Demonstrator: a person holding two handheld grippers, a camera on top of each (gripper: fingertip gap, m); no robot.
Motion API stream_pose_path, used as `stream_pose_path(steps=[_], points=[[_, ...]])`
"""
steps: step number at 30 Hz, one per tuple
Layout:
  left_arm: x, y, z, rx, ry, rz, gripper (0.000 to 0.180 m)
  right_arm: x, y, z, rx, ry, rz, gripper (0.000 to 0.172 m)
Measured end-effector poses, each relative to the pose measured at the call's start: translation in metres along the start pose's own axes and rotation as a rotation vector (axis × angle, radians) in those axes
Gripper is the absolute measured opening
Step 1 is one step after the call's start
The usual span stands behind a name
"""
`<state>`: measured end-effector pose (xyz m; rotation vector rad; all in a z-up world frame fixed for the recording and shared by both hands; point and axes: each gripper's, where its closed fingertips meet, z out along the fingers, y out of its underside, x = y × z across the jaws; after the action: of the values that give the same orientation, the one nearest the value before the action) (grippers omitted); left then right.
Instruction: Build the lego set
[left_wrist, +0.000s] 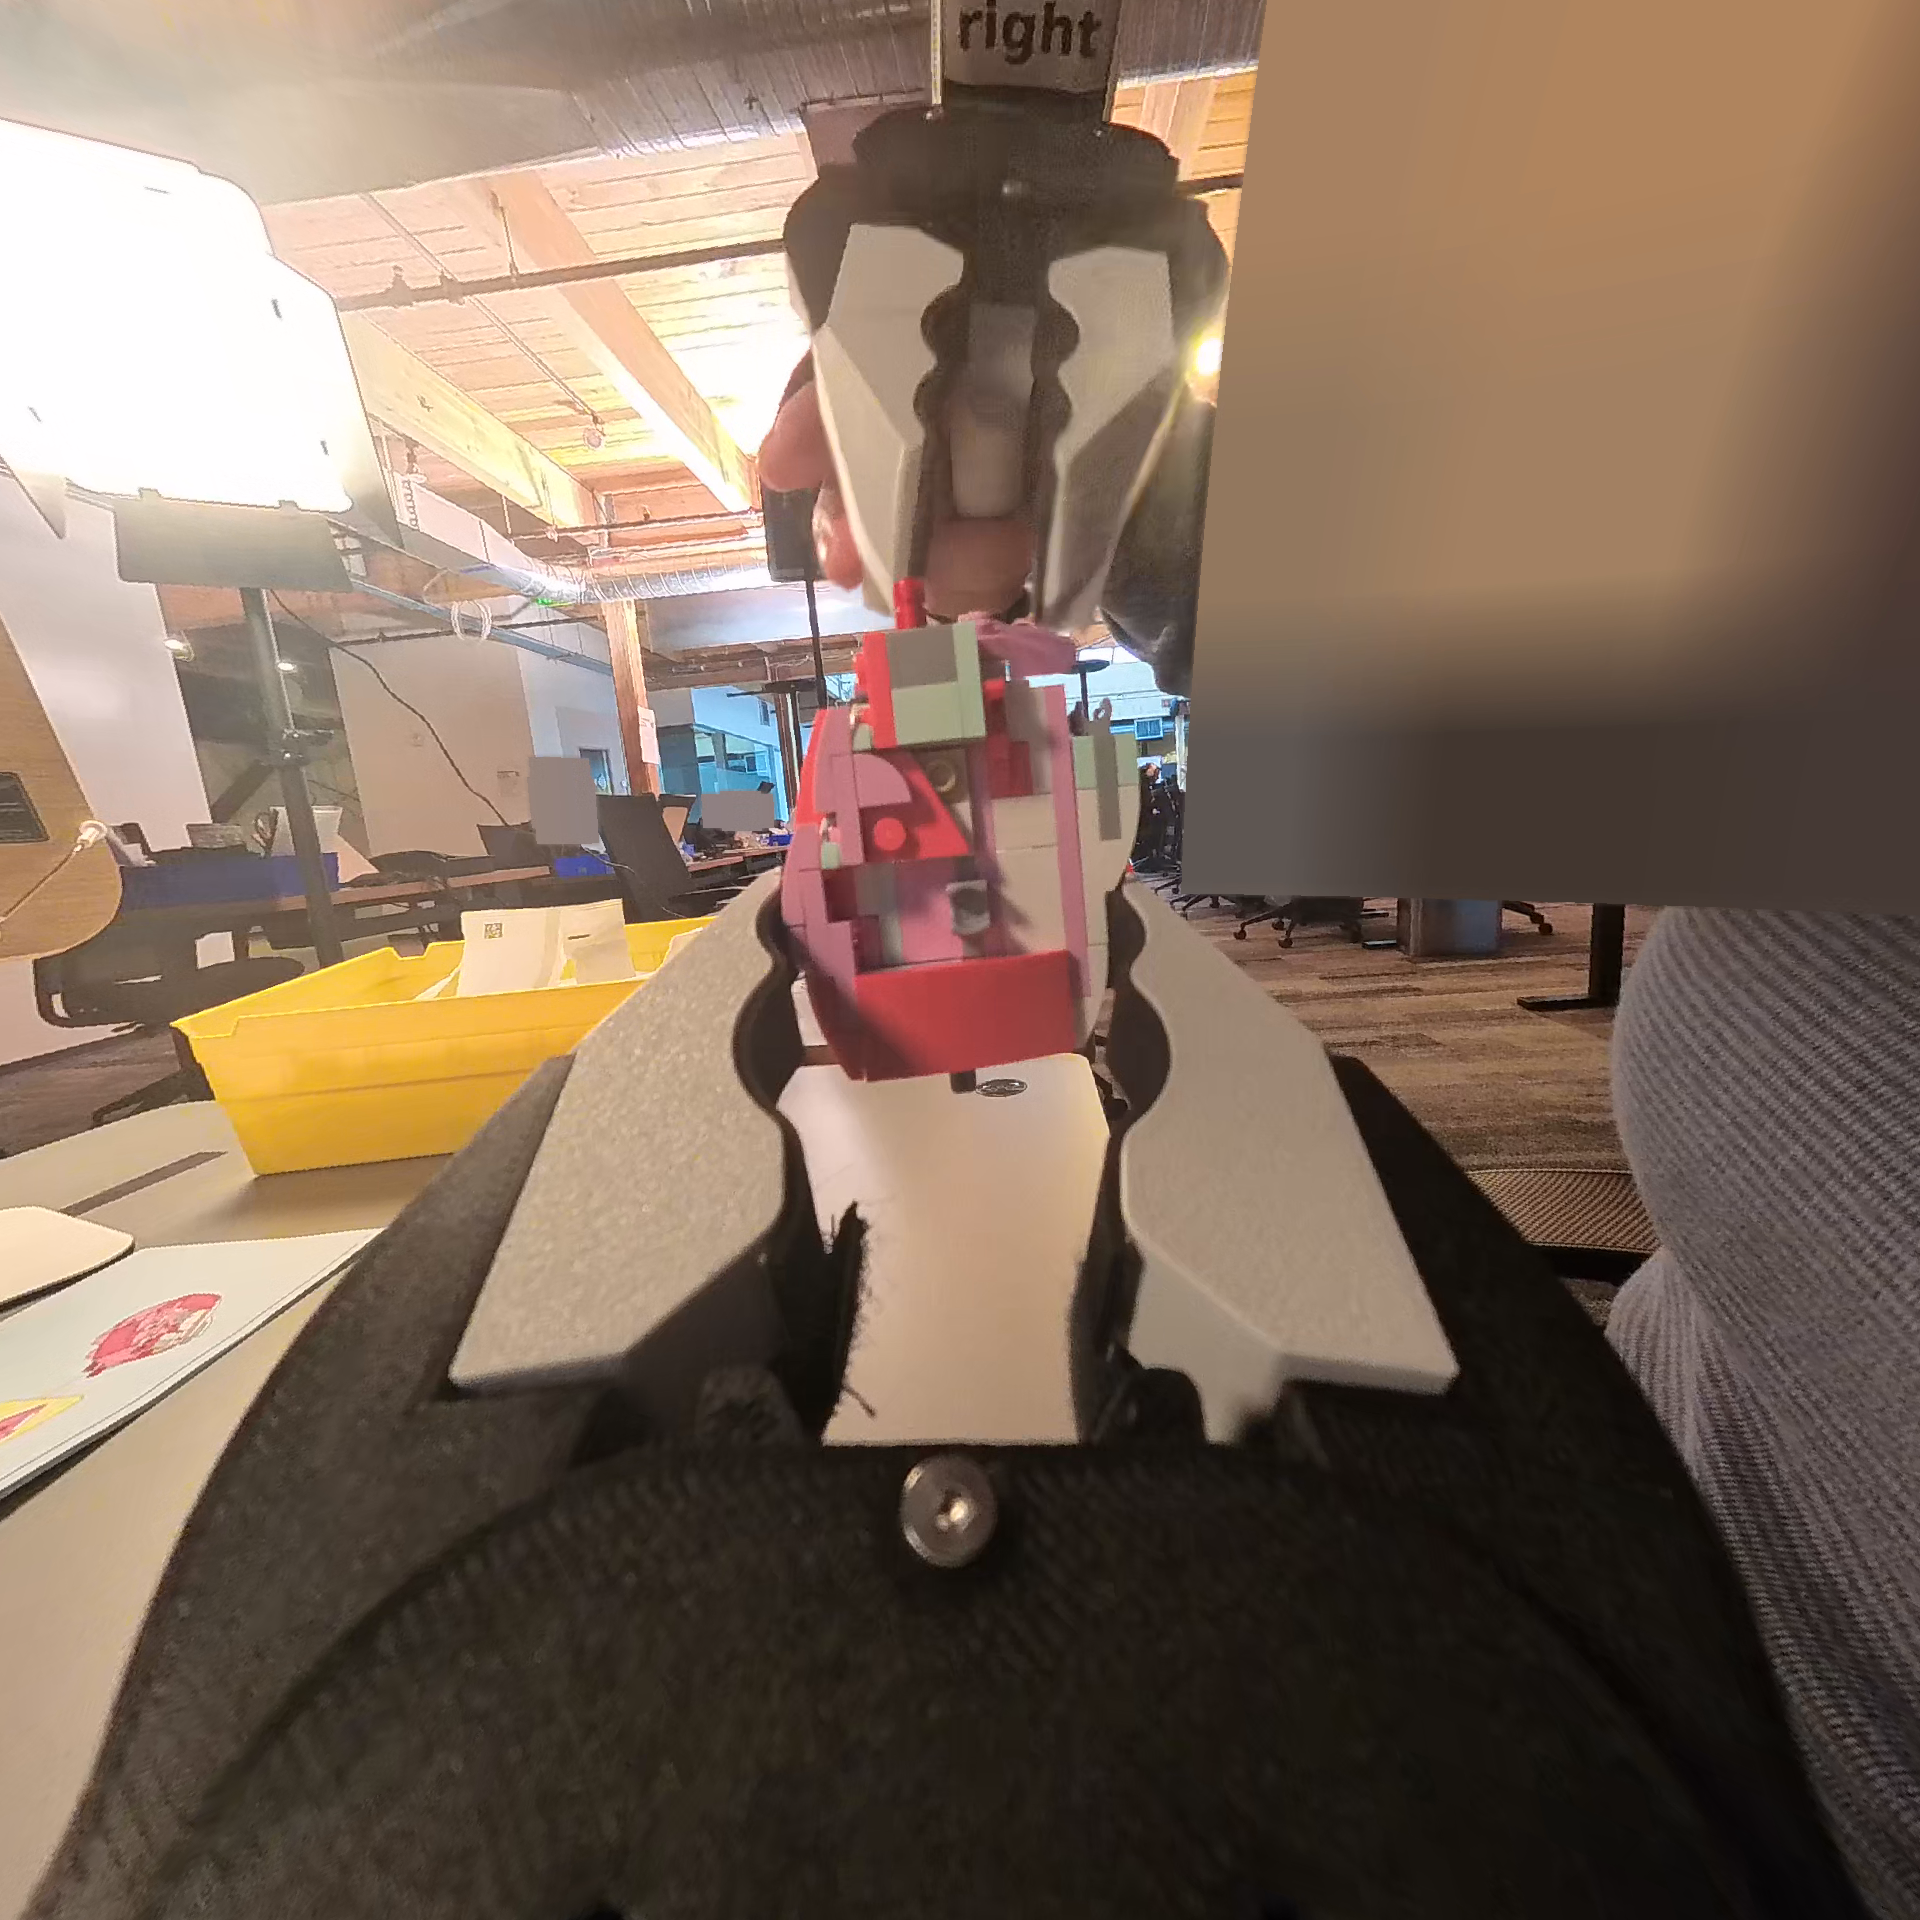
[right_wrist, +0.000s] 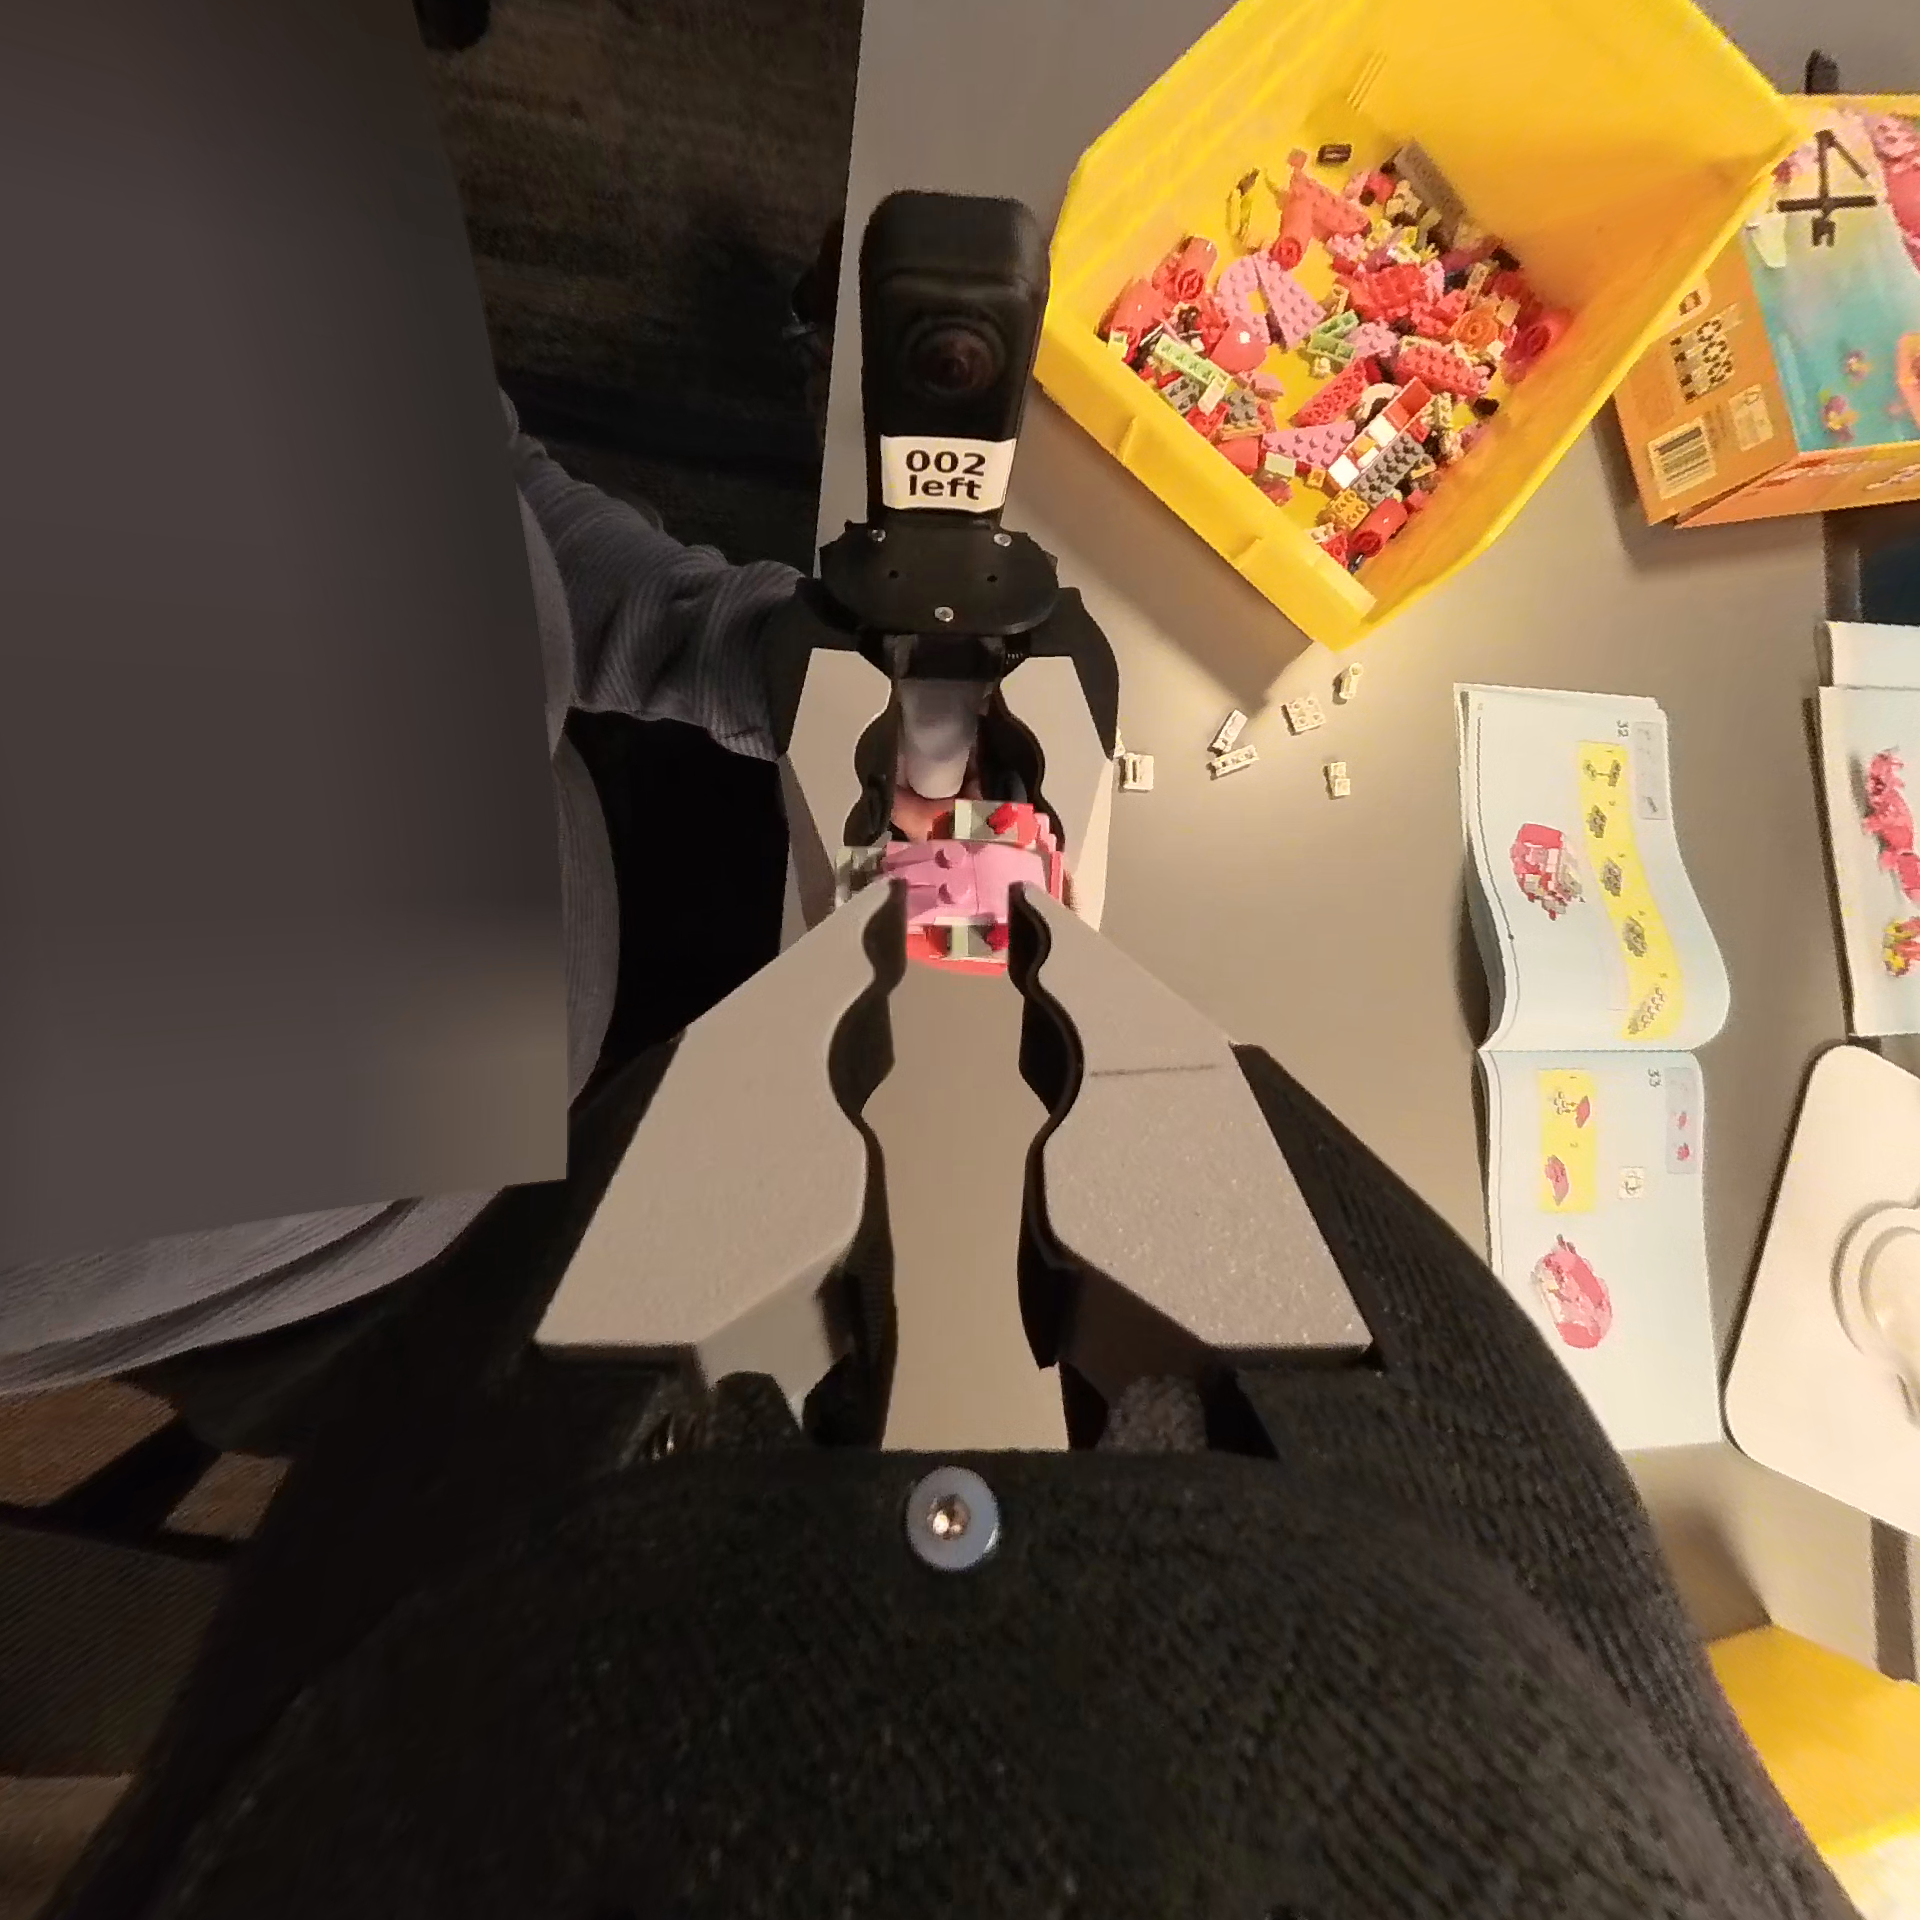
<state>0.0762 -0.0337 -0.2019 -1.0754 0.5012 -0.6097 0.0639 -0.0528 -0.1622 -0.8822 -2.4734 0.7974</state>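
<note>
Leftward on the table (left_wrist: 135, 1174) sit a yellow bin (left_wrist: 416, 1049) and an open instruction booklet (left_wrist: 125, 1340). Centrally, the brick model (left_wrist: 940, 894), a pink, red and grey-green block assembly, is held up in the air between the two grippers. It looks light and rigid, yet likely fragile at its press-fit seams, so the broad flat sides seem the safest places to hold. The left gripper (left_wrist: 940, 966) stands fairly wide, its fingers clasping the model's lower red-and-pink body on both flanks. The right gripper (right_wrist: 951, 899) comes from the opposite end, its jaws narrow, fingertips (right_wrist: 868, 904) closed on the pink studded plate at the model's top. Rightward, a second yellow bin of loose bricks (right_wrist: 1340, 343) and scattered white pieces (right_wrist: 1299, 717) lie on the table.
</note>
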Motion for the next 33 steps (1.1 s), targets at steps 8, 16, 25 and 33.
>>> stream_pose_path(steps=[8,16,25,33], points=[[0.001,-0.001,0.000,0.004,0.004,0.001,0.057,-0.003,0.001,0.000,0.014,-0.018,0.007,0.011],[0.003,0.003,0.002,-0.016,0.014,0.007,0.057,-0.006,0.000,0.001,0.000,-0.048,0.041,0.038],[0.007,0.004,0.002,-0.019,0.034,0.017,0.057,-0.007,0.008,0.013,-0.035,-0.098,0.081,0.036],[0.006,-0.003,-0.001,0.021,0.033,-0.004,0.057,-0.001,-0.002,0.014,0.162,-0.027,0.098,0.035]])
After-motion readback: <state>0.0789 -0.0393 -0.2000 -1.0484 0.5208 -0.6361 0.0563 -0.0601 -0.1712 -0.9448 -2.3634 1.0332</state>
